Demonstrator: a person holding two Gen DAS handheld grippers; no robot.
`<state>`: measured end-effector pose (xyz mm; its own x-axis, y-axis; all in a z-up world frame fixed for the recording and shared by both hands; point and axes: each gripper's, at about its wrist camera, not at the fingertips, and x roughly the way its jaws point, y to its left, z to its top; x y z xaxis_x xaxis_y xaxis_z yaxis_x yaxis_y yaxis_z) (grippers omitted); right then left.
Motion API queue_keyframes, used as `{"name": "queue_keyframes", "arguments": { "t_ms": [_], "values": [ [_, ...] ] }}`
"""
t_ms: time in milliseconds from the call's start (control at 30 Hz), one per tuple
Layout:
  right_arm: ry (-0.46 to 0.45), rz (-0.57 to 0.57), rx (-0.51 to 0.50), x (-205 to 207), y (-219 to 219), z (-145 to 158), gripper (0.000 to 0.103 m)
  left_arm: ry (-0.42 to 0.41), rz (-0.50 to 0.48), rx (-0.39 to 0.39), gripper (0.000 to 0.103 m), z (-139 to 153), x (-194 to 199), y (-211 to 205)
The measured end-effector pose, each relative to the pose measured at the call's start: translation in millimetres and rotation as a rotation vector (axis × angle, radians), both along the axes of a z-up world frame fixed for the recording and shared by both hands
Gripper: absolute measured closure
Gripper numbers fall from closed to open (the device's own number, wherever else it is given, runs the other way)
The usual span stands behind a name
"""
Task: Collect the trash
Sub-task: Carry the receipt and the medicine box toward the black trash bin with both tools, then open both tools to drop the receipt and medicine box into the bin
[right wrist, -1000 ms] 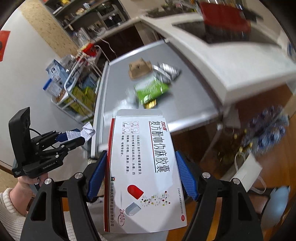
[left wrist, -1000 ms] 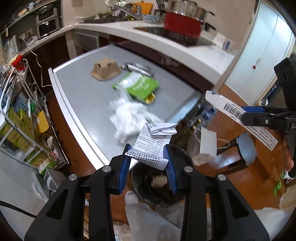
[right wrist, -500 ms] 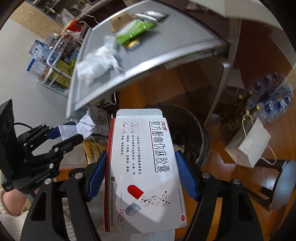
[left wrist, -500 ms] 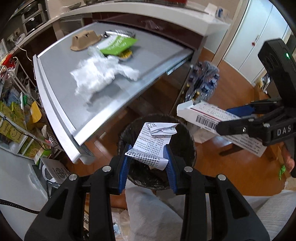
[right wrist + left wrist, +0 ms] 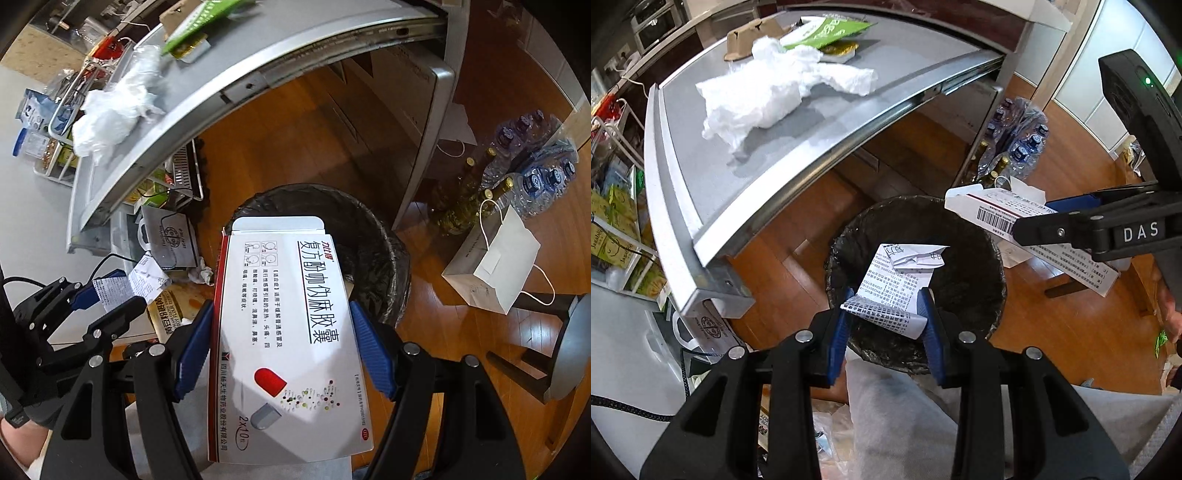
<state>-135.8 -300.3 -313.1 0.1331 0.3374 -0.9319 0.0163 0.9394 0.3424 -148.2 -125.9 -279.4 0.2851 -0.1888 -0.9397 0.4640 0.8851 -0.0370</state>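
My left gripper is shut on a crumpled paper receipt and holds it over the black-lined trash bin on the floor. My right gripper is shut on a white medicine box with a red and grey capsule picture, held above the same bin. The box also shows in the left wrist view, at the bin's right rim. The receipt shows in the right wrist view, left of the bin.
On the grey table lie a crumpled white plastic bag, a green packet and a cardboard cup holder. Water bottles and a white paper bag stand on the wooden floor right of the bin.
Both grippers have tilted down and moved from above the table edge to over the trash bin. Each still holds its item.
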Motion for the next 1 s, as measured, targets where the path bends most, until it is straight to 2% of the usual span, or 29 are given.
{"name": "queue_keyframes", "arguments": {
  "t_ms": [533,767,800,867,900,933,1000],
  "values": [
    [0.026,0.013,-0.012,11.5,4.9,-15.6,0.032,0.030,-0.006,0.015,0.066,-13.9,13.1,-13.5],
    [0.031,0.009,-0.006,14.4,3.2,-18.7,0.031,0.043,0.009,-0.010,0.064,-13.0,19.3,-9.9],
    [0.034,0.007,-0.004,15.1,3.0,-19.2,0.031,0.046,0.011,-0.012,0.063,-12.7,20.1,-9.4],
    [0.034,0.005,0.002,16.0,2.8,-18.9,0.026,0.048,0.013,-0.021,0.048,-10.8,21.4,-8.2],
    [0.029,0.002,-0.008,16.4,1.6,-18.9,0.019,0.044,0.016,-0.023,0.043,-9.0,22.5,-8.3],
    [0.025,-0.002,-0.017,16.6,0.7,-18.0,0.018,0.041,0.020,-0.025,0.035,-7.4,22.4,-9.0],
    [0.026,-0.012,-0.015,17.6,-1.7,-16.6,0.018,0.034,0.029,-0.027,0.032,-3.4,22.7,-7.3]
  ]
}}
